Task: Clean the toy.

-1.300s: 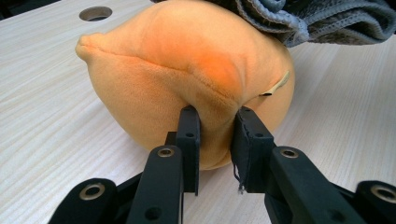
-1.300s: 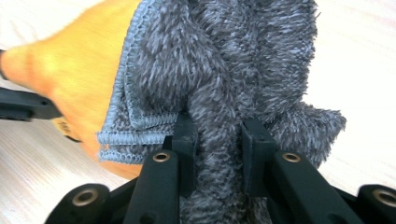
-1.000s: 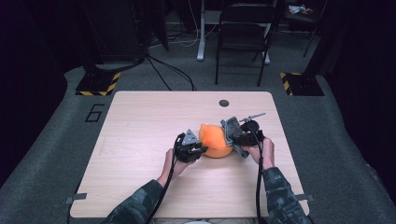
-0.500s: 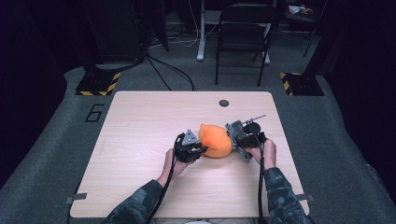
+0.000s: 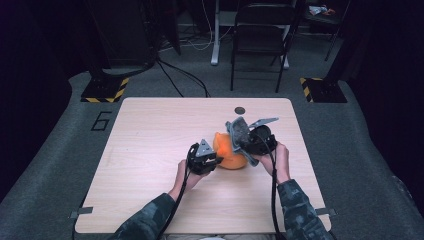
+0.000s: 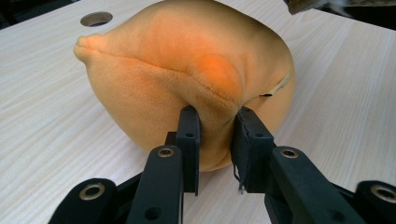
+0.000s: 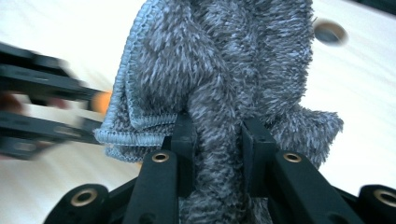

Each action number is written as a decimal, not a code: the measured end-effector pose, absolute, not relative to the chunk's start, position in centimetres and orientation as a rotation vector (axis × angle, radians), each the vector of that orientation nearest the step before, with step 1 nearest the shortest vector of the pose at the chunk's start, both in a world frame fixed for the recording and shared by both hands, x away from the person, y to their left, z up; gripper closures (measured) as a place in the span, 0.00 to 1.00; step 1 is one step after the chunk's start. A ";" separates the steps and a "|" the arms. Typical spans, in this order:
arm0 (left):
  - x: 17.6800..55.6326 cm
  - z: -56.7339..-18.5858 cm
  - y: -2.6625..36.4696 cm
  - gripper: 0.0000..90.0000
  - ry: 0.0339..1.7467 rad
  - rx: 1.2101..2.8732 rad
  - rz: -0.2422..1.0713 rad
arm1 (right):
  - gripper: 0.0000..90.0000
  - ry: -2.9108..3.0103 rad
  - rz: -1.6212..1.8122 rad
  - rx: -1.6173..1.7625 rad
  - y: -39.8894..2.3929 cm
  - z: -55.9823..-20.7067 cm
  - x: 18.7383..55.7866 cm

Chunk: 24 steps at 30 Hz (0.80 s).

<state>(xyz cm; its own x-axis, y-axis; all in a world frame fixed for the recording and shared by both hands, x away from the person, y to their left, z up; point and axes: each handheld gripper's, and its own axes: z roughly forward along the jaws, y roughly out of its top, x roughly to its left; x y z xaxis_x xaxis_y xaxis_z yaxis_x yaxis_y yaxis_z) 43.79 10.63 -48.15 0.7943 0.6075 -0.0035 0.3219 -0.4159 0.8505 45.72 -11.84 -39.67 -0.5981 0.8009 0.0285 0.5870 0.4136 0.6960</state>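
Note:
An orange plush toy (image 5: 229,152) lies on the wooden table (image 5: 150,145) between the two hands. My left gripper (image 6: 215,140) is shut on a fold of the orange plush toy (image 6: 187,70) at its near side. My left gripper (image 5: 212,159) touches the toy from the left in the high view. My right gripper (image 7: 217,140) is shut on a bunched grey fluffy cloth (image 7: 224,65). It holds the grey cloth (image 5: 239,132) lifted just above the toy's right side, where my right gripper (image 5: 246,141) is tilted.
A round grommet hole (image 5: 240,110) sits near the table's far edge. A folding chair (image 5: 260,35) and cables stand on the floor beyond the table. Two hazard-striped bases (image 5: 102,92) flank the far corners.
My right gripper has risen and swung up and to the right with the grey cloth, coming off the toy's side. The left gripper and the toy have stayed in place.

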 end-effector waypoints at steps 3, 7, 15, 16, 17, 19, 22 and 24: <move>43.6 -48.2 10.4 0.82 0.673 2.036 0.403 | 0.78 2.391 0.988 1.125 -10.0 -39.4 44.9; 43.5 -48.3 10.3 0.82 0.667 2.050 0.403 | 0.77 2.430 0.915 1.097 -8.7 -41.0 45.0; 43.6 -48.6 10.4 0.81 0.671 2.062 0.380 | 0.75 2.480 0.920 1.119 -9.6 -42.3 45.9; 43.7 -48.6 10.4 0.81 0.673 2.062 0.381 | 0.75 2.483 0.939 1.126 -9.7 -42.5 46.0; 43.7 -48.6 10.4 0.81 0.668 2.065 0.381 | 0.75 2.489 0.955 1.141 -9.9 -42.6 46.1; 43.7 -48.6 10.4 0.81 0.669 2.061 0.384 | 0.74 2.493 0.979 1.151 -10.2 -42.7 46.3; 43.8 -48.7 10.4 0.81 0.674 2.049 0.389 | 0.74 2.486 1.000 1.161 -10.4 -42.8 46.5; 43.9 -48.6 10.5 0.81 0.680 2.042 0.375 | 0.75 2.470 1.019 1.178 -10.5 -42.9 46.5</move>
<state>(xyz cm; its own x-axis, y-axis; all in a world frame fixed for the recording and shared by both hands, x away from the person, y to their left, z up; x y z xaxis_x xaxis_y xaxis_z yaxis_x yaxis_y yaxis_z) 43.90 10.46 -48.63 0.8010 0.5987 -0.0012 0.3177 -0.4232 0.8485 46.54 -10.51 -42.89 -0.6540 0.7509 0.0920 0.5975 0.4381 0.6716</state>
